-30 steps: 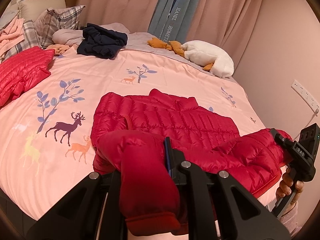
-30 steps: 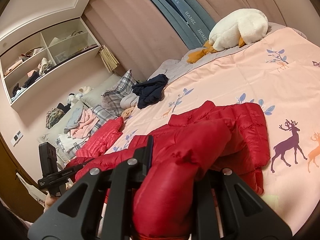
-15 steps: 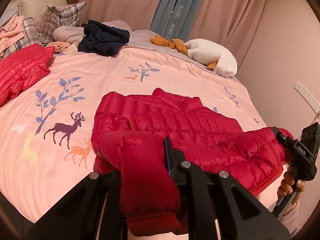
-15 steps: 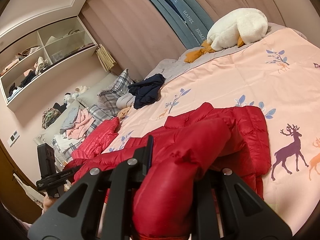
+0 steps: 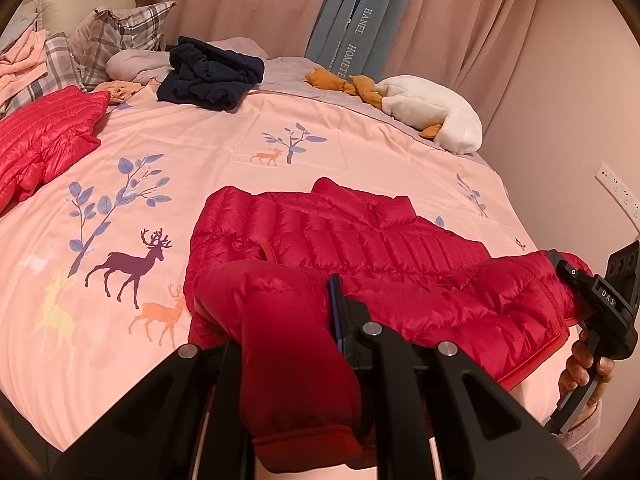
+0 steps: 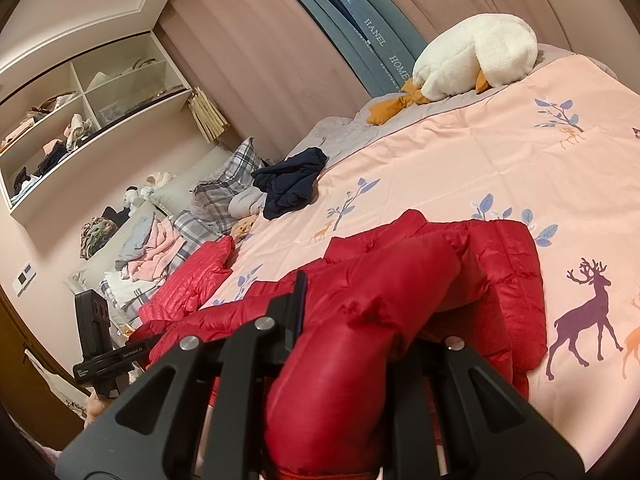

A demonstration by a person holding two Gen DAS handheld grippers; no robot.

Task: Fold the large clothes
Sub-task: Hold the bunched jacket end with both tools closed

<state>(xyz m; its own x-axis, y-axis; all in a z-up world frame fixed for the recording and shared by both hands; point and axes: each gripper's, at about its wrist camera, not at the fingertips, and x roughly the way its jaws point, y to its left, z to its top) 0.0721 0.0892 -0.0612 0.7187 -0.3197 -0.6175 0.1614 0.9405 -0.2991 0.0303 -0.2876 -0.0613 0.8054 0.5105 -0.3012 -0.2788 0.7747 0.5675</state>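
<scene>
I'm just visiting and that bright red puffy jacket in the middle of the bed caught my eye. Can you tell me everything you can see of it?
The red jacket is a quilted, shiny puffer with a stand-up collar and a front zip. It lies front-up on the pink deer-print bedspread, collar toward the far side. Each sleeve is pinched near its ribbed cuff: the left claw shuts on one, the right claw on the other, both lifted off the bed.

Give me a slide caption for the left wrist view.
Left gripper and right gripper each clamp a sleeve of the red puffer jacket.
</scene>
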